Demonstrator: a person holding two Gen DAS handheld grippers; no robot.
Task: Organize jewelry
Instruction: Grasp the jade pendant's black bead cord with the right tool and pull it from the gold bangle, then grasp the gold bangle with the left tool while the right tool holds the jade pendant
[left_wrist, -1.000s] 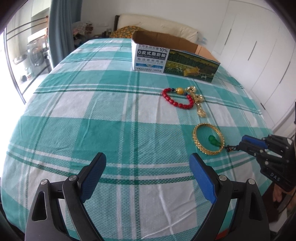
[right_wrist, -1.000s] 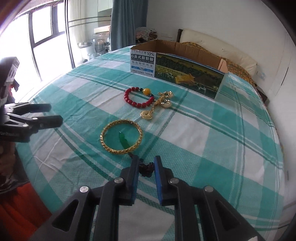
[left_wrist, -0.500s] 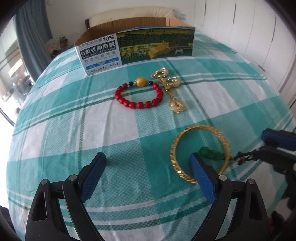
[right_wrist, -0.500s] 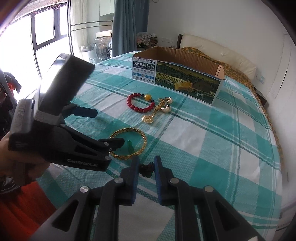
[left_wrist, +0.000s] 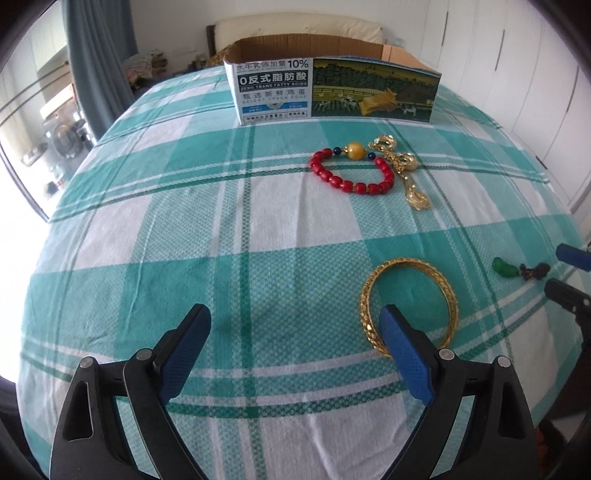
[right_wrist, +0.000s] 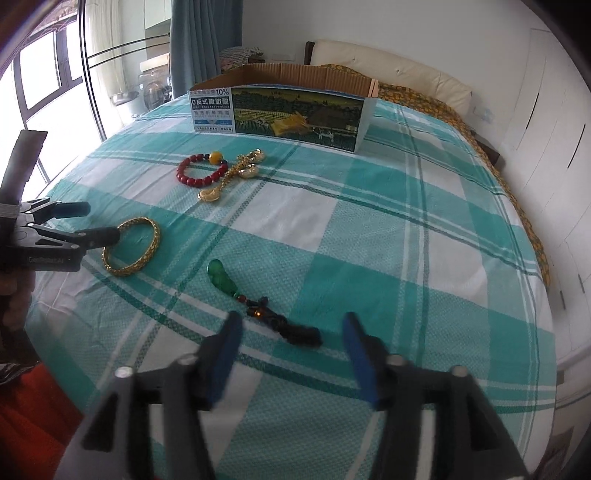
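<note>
A gold bangle lies flat on the checked bedspread. My left gripper is open, and its right finger sits at the bangle's near rim. A green pendant on a dark knotted cord lies to the right of the bangle. My right gripper is opening; the cord's end lies between its pads, untouched. Farther back are a red bead bracelet and a gold charm chain.
An open cardboard box stands at the far side of the bed. The green and white bedspread covers the whole surface. White cupboards line the right wall. A hand holds the left gripper at the bed's near edge.
The right gripper was shut on the pendant's cord and has now let go. The pendant moved from inside the bangle to its right. The left gripper shifted closer to the bangle.
</note>
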